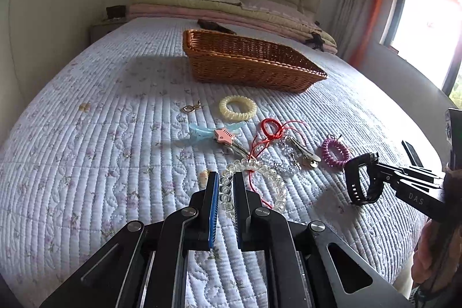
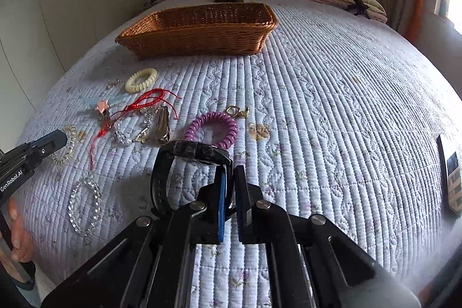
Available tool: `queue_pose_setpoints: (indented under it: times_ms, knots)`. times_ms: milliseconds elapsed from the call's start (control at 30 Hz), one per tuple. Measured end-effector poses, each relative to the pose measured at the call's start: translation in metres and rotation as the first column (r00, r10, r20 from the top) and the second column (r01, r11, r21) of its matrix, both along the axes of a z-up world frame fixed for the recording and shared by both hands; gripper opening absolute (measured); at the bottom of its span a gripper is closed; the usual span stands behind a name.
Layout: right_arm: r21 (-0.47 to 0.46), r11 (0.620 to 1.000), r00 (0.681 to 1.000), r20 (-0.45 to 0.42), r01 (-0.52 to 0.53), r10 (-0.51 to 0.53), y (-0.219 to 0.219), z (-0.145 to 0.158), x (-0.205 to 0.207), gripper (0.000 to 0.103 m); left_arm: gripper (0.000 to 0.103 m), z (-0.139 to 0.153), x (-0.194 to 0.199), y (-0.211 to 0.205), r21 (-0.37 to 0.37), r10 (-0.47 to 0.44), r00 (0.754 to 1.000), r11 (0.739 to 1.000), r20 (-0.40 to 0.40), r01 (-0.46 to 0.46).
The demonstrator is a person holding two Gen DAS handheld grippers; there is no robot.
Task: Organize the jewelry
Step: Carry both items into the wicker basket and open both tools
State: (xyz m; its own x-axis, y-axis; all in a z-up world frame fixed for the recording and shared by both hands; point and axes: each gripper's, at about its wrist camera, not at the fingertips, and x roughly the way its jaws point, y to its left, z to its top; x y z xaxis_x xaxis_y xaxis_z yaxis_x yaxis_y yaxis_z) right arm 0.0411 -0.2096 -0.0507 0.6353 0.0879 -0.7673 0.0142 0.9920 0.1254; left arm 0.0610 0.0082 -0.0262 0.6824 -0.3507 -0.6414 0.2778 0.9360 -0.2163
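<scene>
My left gripper (image 1: 225,176) is shut on the left side of a clear coil hair tie (image 1: 274,178) that lies on the quilt; from the right wrist view the left gripper (image 2: 59,139) shows at that clear coil hair tie (image 2: 68,147). My right gripper (image 2: 230,172) is shut on the strap of a black watch (image 2: 196,152), held at the quilt's near right. The left wrist view shows the right gripper (image 1: 375,165) and the black watch (image 1: 361,184) too. A brown wicker basket (image 1: 251,62) (image 2: 199,31) stands farther up the bed.
Loose on the quilt (image 2: 332,106) are a cream coil tie (image 1: 237,108), a red cord (image 1: 273,132), a purple coil tie (image 2: 210,126), a blue clip with a pink star (image 1: 222,134), metal clips (image 2: 163,123) and a crystal bracelet (image 2: 85,210). A phone (image 2: 452,181) lies at the right edge.
</scene>
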Motion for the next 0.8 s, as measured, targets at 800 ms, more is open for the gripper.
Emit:
queue_pose_setpoints:
  times_ms: [800]
  knots:
    - [0.072,0.997,0.979,0.205,0.001,-0.016,-0.012,0.094,0.193,0.006,0.010,0.105,0.185,-0.051,-0.033,0.011,0.994,0.999,0.107,-0.008]
